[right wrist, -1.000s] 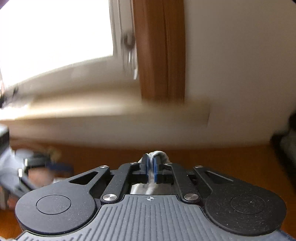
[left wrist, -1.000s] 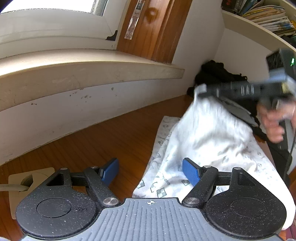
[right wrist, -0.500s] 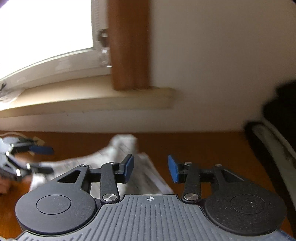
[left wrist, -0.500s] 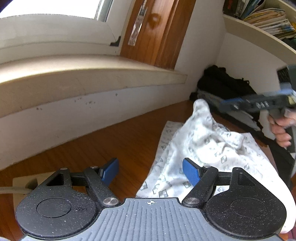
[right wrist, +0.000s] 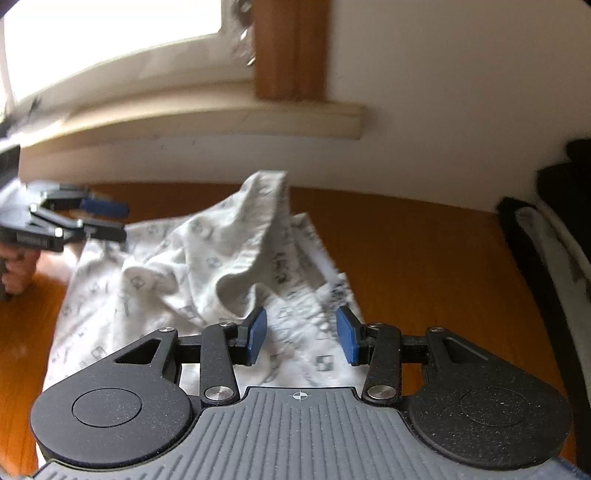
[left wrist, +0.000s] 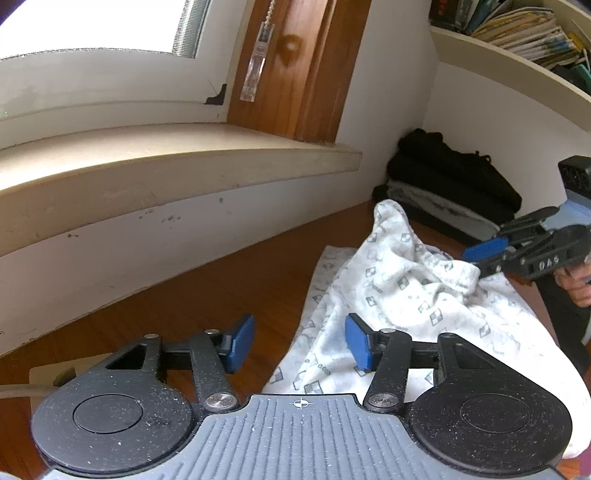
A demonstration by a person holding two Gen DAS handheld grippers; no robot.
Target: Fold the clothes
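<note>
A white garment [left wrist: 406, 280] with a grey square print lies crumpled on the wooden table [left wrist: 221, 288], one fold standing up at the back. My left gripper [left wrist: 299, 345] hovers at the garment's near left edge. Its jaws are closing; that edge reaches in by the right pad, but neither pad presses on it. In the right wrist view my right gripper [right wrist: 301, 336] stands open just above the garment [right wrist: 184, 258], holding nothing. It also shows from the side in the left wrist view, as the right gripper [left wrist: 484, 258] at the garment's right. My left gripper [right wrist: 107, 218] shows at the far left.
A stack of dark folded clothes [left wrist: 454, 184] sits in the back right corner against the wall. A deep window sill [left wrist: 147, 158] overhangs the table's far edge. A shelf of books [left wrist: 517, 29] hangs above. A socket plate with a cable [left wrist: 48, 373] lies at the near left.
My right gripper has opened and let go of the raised part of the garment, which dropped into a heap. It then drew back and sank. My left jaws have narrowed.
</note>
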